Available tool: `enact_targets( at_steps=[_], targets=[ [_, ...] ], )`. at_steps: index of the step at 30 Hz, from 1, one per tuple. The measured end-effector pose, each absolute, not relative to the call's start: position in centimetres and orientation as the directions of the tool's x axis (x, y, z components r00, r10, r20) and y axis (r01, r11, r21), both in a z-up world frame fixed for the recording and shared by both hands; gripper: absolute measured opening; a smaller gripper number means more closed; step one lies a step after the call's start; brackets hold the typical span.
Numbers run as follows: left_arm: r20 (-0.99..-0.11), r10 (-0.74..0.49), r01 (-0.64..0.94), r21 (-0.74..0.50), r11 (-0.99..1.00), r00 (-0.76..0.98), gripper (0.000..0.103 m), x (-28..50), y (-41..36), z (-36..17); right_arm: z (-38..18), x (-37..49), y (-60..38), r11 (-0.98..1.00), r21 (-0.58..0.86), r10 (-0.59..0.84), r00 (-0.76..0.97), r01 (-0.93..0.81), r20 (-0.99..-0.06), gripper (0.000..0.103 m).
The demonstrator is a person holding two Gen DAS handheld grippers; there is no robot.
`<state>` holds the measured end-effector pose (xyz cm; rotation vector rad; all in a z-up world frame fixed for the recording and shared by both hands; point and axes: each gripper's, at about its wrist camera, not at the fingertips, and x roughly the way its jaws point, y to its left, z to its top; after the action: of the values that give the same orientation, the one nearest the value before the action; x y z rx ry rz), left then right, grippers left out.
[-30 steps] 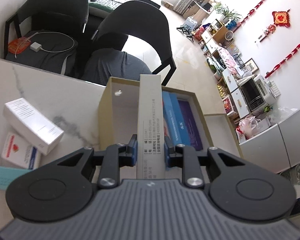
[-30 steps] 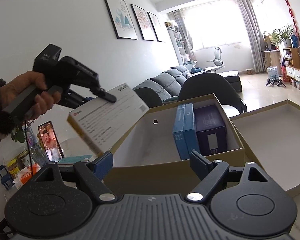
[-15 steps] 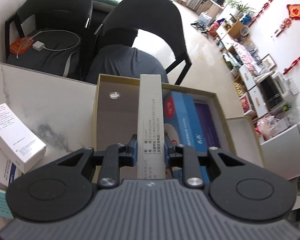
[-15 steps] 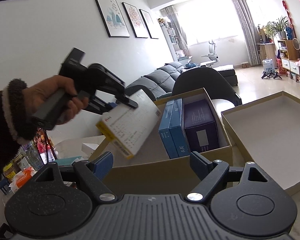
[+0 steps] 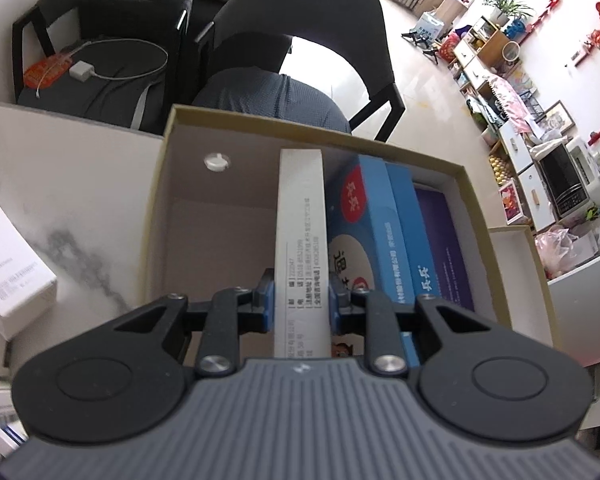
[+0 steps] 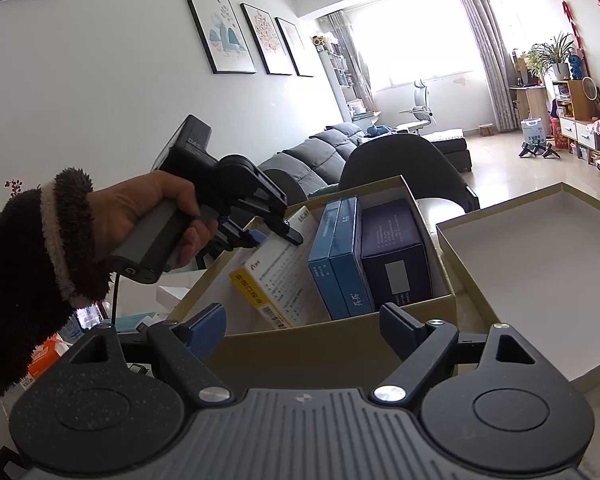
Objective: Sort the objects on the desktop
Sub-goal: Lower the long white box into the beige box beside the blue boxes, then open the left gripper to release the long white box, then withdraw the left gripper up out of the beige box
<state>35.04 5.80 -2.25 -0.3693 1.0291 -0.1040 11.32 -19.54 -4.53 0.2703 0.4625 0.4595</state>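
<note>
While my left gripper [image 5: 302, 304] clamps white box [image 5: 300, 240], box hangs tilted inside cardboard carton [image 5: 500, 264], beside blue boxes [image 6: 336, 256]. Placing step, I judge. Next: lower, seat upright, release. Right gripper [image 6: 304, 322] gapes empty.

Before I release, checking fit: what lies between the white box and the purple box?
Two blue boxes stand on edge between the white box, held by the left gripper, and the purple box. The right wrist view shows it best.

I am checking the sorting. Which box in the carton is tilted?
The white box with the yellow end, held by the left gripper. The blue boxes and purple box stand upright.
</note>
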Motion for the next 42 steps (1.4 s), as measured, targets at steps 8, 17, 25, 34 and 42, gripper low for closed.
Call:
enact_targets(
  at_steps=[8,17,25,34,42],
  targets=[
    [-0.822,-0.249,-0.092,-0.341,0.936,0.512,0.024,34.9,5.3,-2.9,-4.4,11.3,-19.6,0.869,0.343,0.474,0.799,-0.357,-0.369,0.086],
    [-0.793,-0.328,0.015,-0.374,0.927,0.514,0.027,34.6,4.9,-2.1,-3.8,11.0,-19.5,0.878,0.314,0.465,0.803,-0.362,-0.373,0.086],
    [-0.784,-0.439,0.343,-0.306,0.888,0.439,0.044,32.0,4.2,-0.7,-3.3,10.5,-19.1,0.877,0.31,0.467,0.805,-0.368,-0.365,0.086],
    [-0.824,-0.464,0.615,-0.188,0.766,0.327,0.048,28.7,2.6,-1.1,-3.4,10.4,-18.7,0.875,0.307,0.471,0.803,-0.374,-0.365,0.086],
    [-0.881,-0.366,0.695,-0.062,0.716,0.299,0.034,27.7,0.9,-3.5,-3.7,10.6,-18.5,0.875,0.308,0.472,0.801,-0.373,-0.37,0.086]
  ],
)
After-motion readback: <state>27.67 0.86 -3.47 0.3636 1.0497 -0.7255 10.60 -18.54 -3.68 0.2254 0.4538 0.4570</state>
